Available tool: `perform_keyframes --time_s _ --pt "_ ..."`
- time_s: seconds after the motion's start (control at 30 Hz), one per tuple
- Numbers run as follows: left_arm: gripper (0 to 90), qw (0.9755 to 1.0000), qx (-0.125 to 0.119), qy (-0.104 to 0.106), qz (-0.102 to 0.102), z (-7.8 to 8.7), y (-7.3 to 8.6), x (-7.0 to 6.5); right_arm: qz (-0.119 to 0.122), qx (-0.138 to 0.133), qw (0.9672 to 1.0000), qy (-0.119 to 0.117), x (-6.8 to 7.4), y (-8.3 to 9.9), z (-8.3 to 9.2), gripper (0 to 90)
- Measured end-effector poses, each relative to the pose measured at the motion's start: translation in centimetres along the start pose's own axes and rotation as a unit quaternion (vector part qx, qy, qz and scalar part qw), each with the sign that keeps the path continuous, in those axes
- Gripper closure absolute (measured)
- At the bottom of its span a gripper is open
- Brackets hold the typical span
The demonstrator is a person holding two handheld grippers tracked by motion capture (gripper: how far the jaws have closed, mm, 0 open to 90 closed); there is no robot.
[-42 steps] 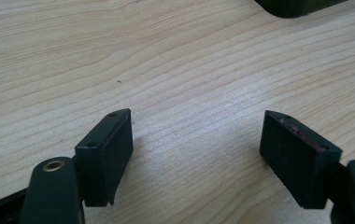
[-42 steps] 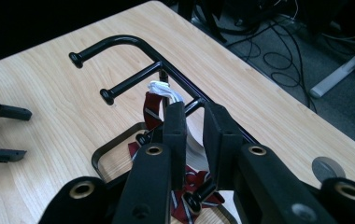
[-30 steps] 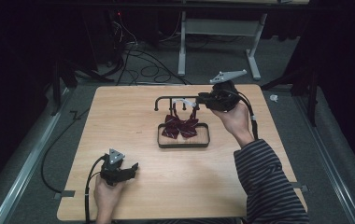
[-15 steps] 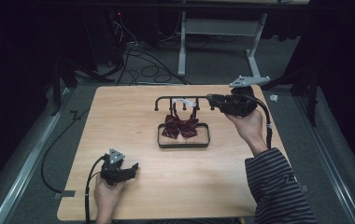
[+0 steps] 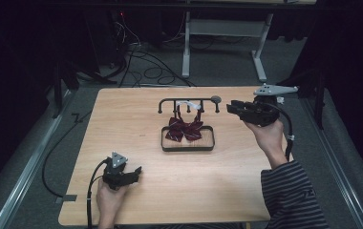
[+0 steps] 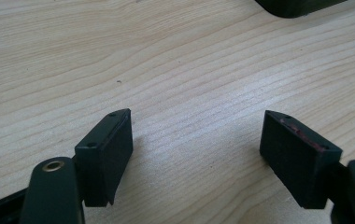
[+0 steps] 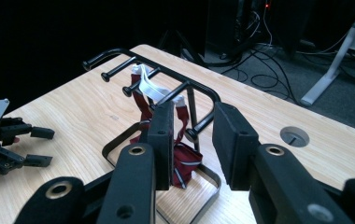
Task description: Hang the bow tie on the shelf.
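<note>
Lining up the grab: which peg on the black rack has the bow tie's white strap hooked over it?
The white strap hangs over a middle peg of the rack; the other pegs are bare. The maroon bow tie dangles below it.

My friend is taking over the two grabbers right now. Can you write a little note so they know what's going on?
Left gripper: open, holding nothing, low over the near left of the wooden table.
Right gripper: open, holding nothing, raised at the right end of the black hook rack.
Things: the dark red bow tie hangs by its white strap from the rack's hooks, its bow down in the rack's base tray.
Done: nothing gripped.
Left: probably bring the right gripper in to the bow tie or its strap.
</note>
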State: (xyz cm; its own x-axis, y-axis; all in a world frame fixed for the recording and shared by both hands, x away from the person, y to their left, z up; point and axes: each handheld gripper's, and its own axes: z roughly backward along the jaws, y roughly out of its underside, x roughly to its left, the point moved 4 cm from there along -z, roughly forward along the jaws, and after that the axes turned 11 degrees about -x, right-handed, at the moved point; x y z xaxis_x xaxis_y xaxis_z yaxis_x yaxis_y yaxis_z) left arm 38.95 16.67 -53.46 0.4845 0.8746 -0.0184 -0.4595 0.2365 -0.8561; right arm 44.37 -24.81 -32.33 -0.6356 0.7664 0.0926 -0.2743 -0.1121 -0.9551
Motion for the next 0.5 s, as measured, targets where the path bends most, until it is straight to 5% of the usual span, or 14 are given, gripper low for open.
perform_keyframes --time_s 0.5 --pt "26.1 1.0000 0.001 0.000 0.000 0.0 0.0 0.0 -0.013 -0.011 0.9998 0.015 -0.6 2.6 3.0 68.7"
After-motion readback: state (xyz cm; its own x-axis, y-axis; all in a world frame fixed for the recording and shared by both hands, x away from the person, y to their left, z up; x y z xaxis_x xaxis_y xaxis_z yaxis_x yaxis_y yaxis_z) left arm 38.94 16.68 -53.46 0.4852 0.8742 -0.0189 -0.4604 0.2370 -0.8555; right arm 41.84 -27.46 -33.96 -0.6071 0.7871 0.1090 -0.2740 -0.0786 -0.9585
